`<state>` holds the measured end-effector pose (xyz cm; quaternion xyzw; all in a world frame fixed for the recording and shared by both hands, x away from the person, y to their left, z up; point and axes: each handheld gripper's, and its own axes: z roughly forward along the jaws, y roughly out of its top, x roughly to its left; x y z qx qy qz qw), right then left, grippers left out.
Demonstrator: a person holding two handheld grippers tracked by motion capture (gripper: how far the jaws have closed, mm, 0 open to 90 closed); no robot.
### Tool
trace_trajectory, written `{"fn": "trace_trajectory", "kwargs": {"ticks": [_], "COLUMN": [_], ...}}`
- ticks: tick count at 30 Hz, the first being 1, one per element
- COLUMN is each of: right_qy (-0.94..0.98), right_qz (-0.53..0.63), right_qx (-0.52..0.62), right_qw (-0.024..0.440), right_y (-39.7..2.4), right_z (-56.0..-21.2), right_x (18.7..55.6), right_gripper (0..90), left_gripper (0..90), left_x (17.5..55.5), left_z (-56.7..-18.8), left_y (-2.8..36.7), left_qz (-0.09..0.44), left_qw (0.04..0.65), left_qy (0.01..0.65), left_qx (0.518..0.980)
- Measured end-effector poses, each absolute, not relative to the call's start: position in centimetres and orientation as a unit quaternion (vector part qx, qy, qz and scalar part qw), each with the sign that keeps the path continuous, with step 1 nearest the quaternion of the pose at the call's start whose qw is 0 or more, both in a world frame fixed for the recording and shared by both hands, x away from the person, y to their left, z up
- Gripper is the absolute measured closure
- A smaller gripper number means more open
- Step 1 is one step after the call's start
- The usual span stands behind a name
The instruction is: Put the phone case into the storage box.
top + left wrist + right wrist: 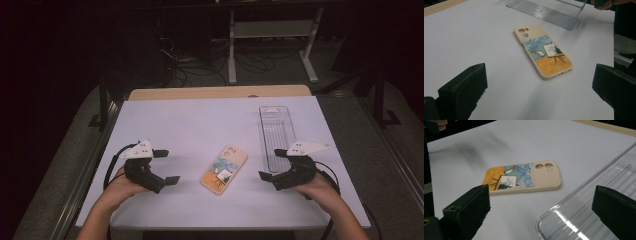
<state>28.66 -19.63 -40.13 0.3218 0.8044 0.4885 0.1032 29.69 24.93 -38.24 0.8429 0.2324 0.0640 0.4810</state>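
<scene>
The phone case [224, 169] lay flat, picture side up, near the front middle of the white table [190, 125], between the two grippers and just left of the clear plastic tray [276, 135]. Lying so thin against the surface, it would likely slide away or tip out of a pinch if the jaws came down on its smooth back rather than its edges — or knock the tray. The left gripper [167, 167] and the right gripper [270, 163] both stood wide, holding nothing, each clear of the case.
</scene>
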Motion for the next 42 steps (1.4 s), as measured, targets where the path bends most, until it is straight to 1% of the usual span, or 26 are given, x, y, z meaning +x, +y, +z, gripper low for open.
{"fn": "trace_trajectory", "kwargs": {"ticks": [5,19,25,30,32,42], "right_qy": [0.804,0.797,0.796,0.796,0.797,0.796], "right_qz": [0.490,0.502,0.504,0.504,0.502,0.503], "right_qx": [0.320,0.320,0.321,0.321,0.321,0.323], "right_qw": [0.108,0.101,0.096,0.096,0.098,0.095], "right_y": [-19.6,-19.8,-19.7,-19.6,-19.6,-19.6], "right_z": [-40.1,-40.0,-40.0,-40.0,-40.0,-40.1], "right_x": [28.5,28.6,28.5,28.5,28.5,28.5], "right_gripper": [1.3,1.3,1.3,1.3,1.3,1.3], "left_gripper": [0.0,0.0,0.0,0.0,0.0,0.0], "left_x": [30.0,30.2,30.0,30.2,30.2,30.6], "left_z": [-38.4,-38.2,-37.8,-37.5,-37.5,-37.5], "left_y": [24.7,24.3,24.0,23.7,23.5,22.5], "left_qz": [0.060,0.050,0.056,0.053,0.049,0.045], "left_qw": [0.478,0.489,0.492,0.495,0.500,0.497], "left_qy": [0.231,0.239,0.228,0.224,0.232,0.222], "left_qx": [0.845,0.838,0.838,0.837,0.833,0.838]}}
